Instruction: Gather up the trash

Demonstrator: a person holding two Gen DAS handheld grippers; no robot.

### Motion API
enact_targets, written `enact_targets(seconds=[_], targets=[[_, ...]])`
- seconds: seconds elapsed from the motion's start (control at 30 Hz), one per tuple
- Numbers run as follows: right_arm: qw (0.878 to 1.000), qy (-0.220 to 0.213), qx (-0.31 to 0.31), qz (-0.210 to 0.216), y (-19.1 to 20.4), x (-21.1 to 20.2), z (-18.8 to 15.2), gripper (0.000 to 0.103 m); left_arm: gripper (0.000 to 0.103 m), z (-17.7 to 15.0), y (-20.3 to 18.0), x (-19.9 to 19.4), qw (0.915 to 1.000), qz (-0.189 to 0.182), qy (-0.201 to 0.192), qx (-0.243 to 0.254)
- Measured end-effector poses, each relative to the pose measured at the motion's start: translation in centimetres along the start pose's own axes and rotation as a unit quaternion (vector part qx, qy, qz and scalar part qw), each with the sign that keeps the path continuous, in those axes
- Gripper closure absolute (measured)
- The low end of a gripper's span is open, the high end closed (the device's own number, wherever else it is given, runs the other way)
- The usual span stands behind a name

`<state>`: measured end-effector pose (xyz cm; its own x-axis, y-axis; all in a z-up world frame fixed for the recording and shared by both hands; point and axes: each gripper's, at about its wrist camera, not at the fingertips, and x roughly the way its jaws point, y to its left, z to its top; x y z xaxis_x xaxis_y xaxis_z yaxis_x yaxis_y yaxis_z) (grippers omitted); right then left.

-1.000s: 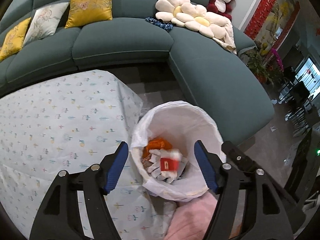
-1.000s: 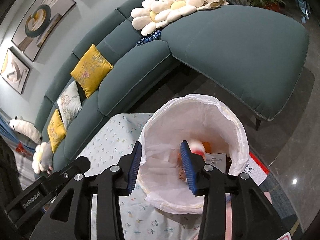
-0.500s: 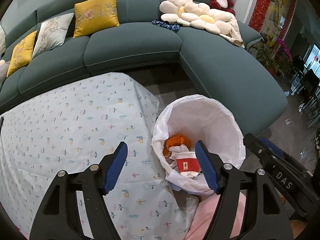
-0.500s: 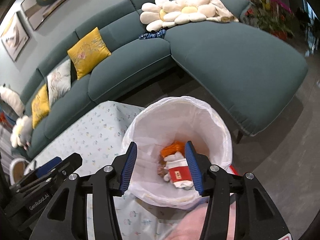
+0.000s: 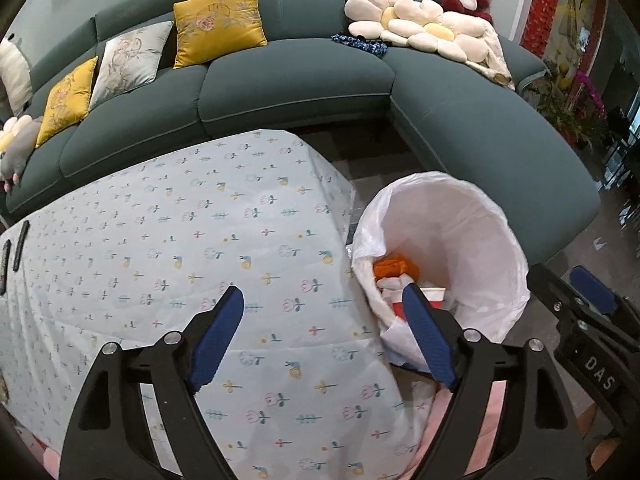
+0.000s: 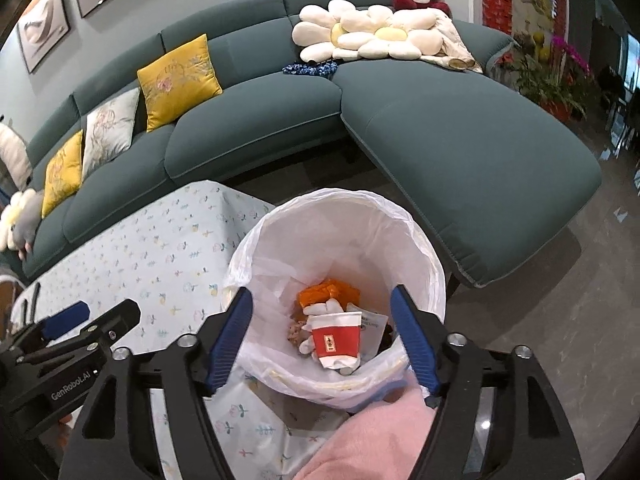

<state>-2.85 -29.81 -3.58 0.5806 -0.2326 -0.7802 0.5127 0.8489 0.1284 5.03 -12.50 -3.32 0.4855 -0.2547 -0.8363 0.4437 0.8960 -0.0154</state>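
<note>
A bin lined with a white bag (image 6: pixel 400 220) stands on the floor beside the table. In it lie a red paper cup (image 6: pixel 335 340), an orange wrapper (image 6: pixel 328 294) and white crumpled paper (image 6: pixel 320 309). My right gripper (image 6: pixel 321 295) hovers over the bin mouth, jaws opening, nothing between them. My left gripper (image 5: pixel 320 296) is open too and still widening, empty, above the table's corner next to the bin (image 5: pixel 460 208). From there the orange wrapper (image 5: pixel 394 266) shows, and the cup is mostly hidden behind the right finger (image 5: pixel 424 332).
A table under a floral cloth (image 5: pixel 180 240) fills the left, with two dark remotes (image 5: pixel 18 240) at its far left edge. A teal sofa (image 6: pixel 460 140) with cushions curves behind. Pink fuzzy fabric (image 6: pixel 372 436) lies at the bottom. Dark floor spreads to the right.
The right jaws have spread wider and the red cup now lies still in the bin. The left gripper has swung left, from over the bin to over the table's corner, and its jaws widened.
</note>
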Motion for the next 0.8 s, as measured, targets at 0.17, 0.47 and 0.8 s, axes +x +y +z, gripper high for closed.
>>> enact_targets(seconds=[0.17, 0.47, 0.8], targets=[[1.000, 0.002, -0.012, -0.012, 0.3, 0.0, -1.1, 0.022, 0.015, -1.0, -0.1, 0.1, 0.9997, 0.020, 0.002, 0.011], [0.999, 0.010, -0.019, -0.035, 0.3, 0.1, -2.4, 0.017, 0.013, -2.3, 0.4, 0.6, 0.9993, 0.032, 0.018, 0.009], [0.998, 0.016, -0.032, -0.047, 0.8, 0.4, -3.7, 0.007, 0.013, -3.3, 0.9, 0.9, 0.9985, 0.049, 0.024, -0.002]])
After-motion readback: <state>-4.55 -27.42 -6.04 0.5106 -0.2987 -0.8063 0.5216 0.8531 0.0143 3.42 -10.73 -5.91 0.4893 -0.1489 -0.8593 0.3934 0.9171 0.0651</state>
